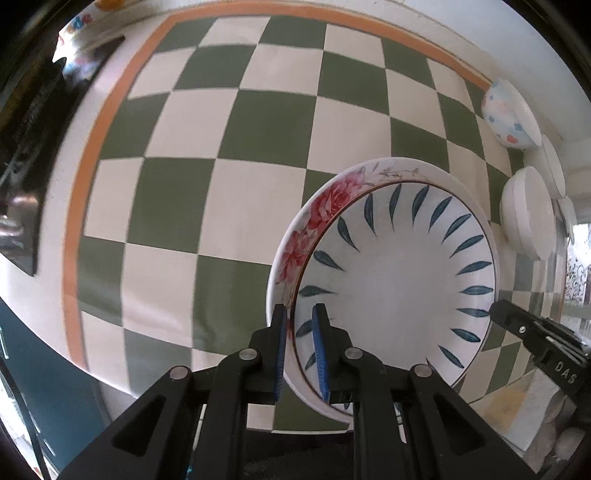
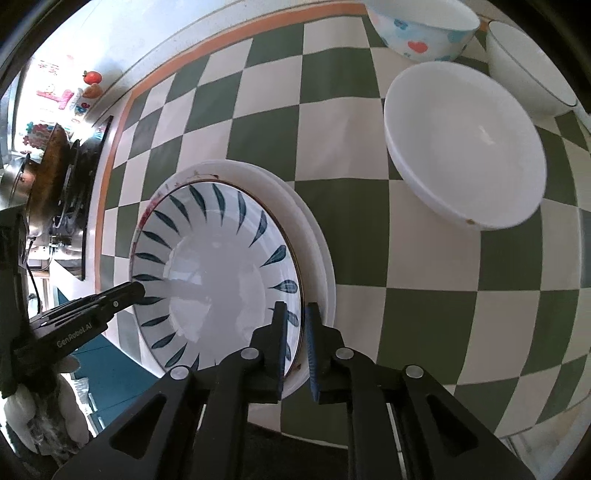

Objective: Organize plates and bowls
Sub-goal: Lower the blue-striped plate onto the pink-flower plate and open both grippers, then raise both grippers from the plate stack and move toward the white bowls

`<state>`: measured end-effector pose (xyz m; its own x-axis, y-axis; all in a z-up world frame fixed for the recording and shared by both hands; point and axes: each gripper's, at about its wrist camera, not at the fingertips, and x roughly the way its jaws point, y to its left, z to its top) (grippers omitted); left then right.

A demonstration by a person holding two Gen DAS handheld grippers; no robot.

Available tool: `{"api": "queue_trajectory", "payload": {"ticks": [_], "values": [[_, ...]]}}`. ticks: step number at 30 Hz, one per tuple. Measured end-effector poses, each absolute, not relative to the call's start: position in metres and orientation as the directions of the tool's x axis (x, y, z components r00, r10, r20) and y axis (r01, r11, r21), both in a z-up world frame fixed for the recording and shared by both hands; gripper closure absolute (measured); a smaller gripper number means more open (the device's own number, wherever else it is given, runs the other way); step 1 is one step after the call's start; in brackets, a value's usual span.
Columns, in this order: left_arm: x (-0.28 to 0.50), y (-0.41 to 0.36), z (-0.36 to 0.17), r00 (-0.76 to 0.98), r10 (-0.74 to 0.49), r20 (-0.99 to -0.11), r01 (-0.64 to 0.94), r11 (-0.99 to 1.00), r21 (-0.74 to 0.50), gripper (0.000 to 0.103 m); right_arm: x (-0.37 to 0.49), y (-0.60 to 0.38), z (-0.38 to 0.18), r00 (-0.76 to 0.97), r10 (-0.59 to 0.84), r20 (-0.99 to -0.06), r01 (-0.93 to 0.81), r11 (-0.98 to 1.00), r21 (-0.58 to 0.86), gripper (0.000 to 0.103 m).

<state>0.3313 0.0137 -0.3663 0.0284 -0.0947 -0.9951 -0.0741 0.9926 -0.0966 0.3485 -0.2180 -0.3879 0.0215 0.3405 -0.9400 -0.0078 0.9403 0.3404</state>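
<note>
A blue-leaf plate [image 1: 399, 280] lies stacked on a rose-rimmed plate [image 1: 321, 214] on the checkered cloth. My left gripper [image 1: 301, 314] is shut on the near left rims of both plates. My right gripper [image 2: 297, 310] is shut on their opposite rims, with the leaf plate [image 2: 221, 273] and the white rim of the plate under it [image 2: 314, 236] between its pads. The right gripper also shows in the left wrist view [image 1: 535, 332], and the left gripper in the right wrist view [image 2: 92, 310]. A plain white bowl [image 2: 461, 147] sits to the right.
A bowl with hearts and flowers [image 2: 421, 33] and another white bowl [image 2: 528, 62] stand at the far right. The green-and-white checkered cloth [image 1: 258, 129] has an orange border. A stove with a pan [image 2: 55, 162] is at the left edge.
</note>
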Motion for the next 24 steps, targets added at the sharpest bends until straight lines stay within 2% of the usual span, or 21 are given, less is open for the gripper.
{"api": "queue_trajectory", "payload": {"ticks": [6, 8, 13, 15, 16, 17, 18, 20, 23, 24], "values": [[0.311, 0.017, -0.331, 0.087, -0.100, -0.991, -0.050, 0.993, -0.105, 0.091, 0.326, -0.206, -0.348, 0.075, 0.316, -0.946, -0.028, 0.949, 0.315, 0.088], [0.303, 0.018, -0.312, 0.125, -0.103, -0.987, -0.032, 0.994, -0.108, 0.090, 0.312, -0.200, -0.330, 0.099, 0.302, -0.948, -0.039, 0.953, 0.299, 0.078], [0.280, 0.016, -0.261, 0.211, -0.097, -0.973, 0.006, 0.995, -0.098, 0.078, 0.278, -0.193, -0.288, 0.154, 0.284, -0.946, -0.033, 0.959, 0.282, 0.073], [0.272, 0.017, -0.243, 0.234, -0.106, -0.967, 0.033, 0.994, -0.101, 0.071, 0.264, -0.192, -0.273, 0.179, 0.282, -0.943, -0.032, 0.959, 0.281, 0.070], [0.268, 0.017, -0.237, 0.243, -0.104, -0.964, 0.041, 0.994, -0.097, 0.068, 0.258, -0.191, -0.264, 0.192, 0.282, -0.940, -0.033, 0.959, 0.281, 0.064], [0.262, 0.017, -0.228, 0.256, -0.106, -0.961, 0.052, 0.994, -0.096, 0.058, 0.251, -0.190, -0.256, 0.207, 0.283, -0.937, -0.035, 0.959, 0.282, 0.056], [0.262, 0.016, -0.226, 0.263, -0.110, -0.959, 0.058, 0.994, -0.098, 0.042, 0.247, -0.190, -0.250, 0.217, 0.281, -0.935, -0.036, 0.959, 0.280, 0.052], [0.253, 0.015, -0.214, 0.288, -0.105, -0.952, 0.071, 0.994, -0.088, 0.020, 0.237, -0.189, -0.238, 0.232, 0.283, -0.931, -0.034, 0.959, 0.283, 0.037], [0.241, 0.014, -0.201, 0.318, -0.099, -0.943, 0.088, 0.993, -0.075, 0.017, 0.223, -0.186, -0.220, 0.260, 0.278, -0.925, -0.039, 0.960, 0.278, 0.022], [0.237, 0.015, -0.197, 0.324, -0.105, -0.940, 0.092, 0.993, -0.079, 0.017, 0.217, -0.185, -0.213, 0.272, 0.271, -0.923, -0.038, 0.962, 0.271, 0.021]]}}
